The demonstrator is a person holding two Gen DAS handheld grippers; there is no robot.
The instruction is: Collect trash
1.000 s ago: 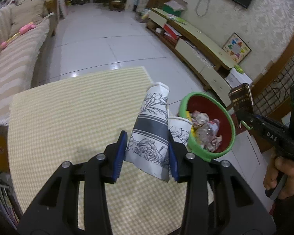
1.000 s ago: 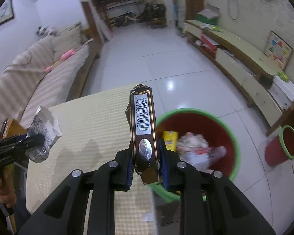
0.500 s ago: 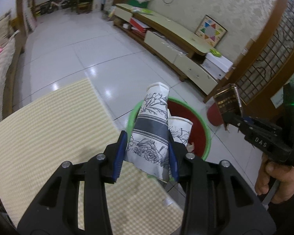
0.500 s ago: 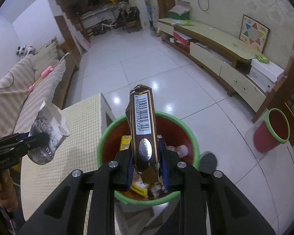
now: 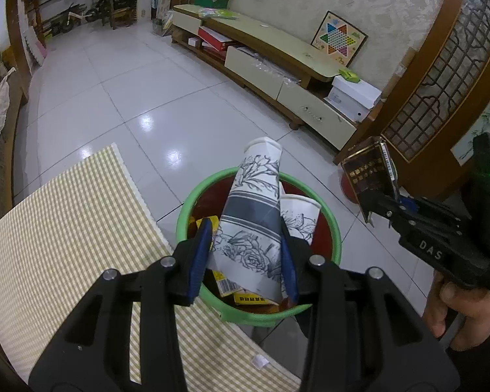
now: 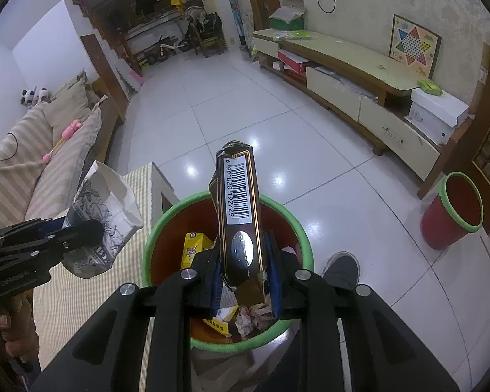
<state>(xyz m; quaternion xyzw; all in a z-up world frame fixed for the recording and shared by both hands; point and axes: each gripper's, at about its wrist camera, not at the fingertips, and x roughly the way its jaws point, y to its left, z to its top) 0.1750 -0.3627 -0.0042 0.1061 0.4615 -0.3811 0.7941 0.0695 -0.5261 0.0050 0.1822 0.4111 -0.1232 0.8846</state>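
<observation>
Bin [image 6: 287,215] beside table [image 6: 81,297], second bin [image 6: 454,222] farther right.

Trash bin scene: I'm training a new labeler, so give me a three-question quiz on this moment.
1. True or false: the left tool is shut on the paper cups.
2. What does the right tool hold? A) a bottle B) a dark brown box with a barcode C) nothing
3. Fill in: both items hang over the red bin with the ___ rim.

Key: 1 true; 2 B; 3 green.
</observation>
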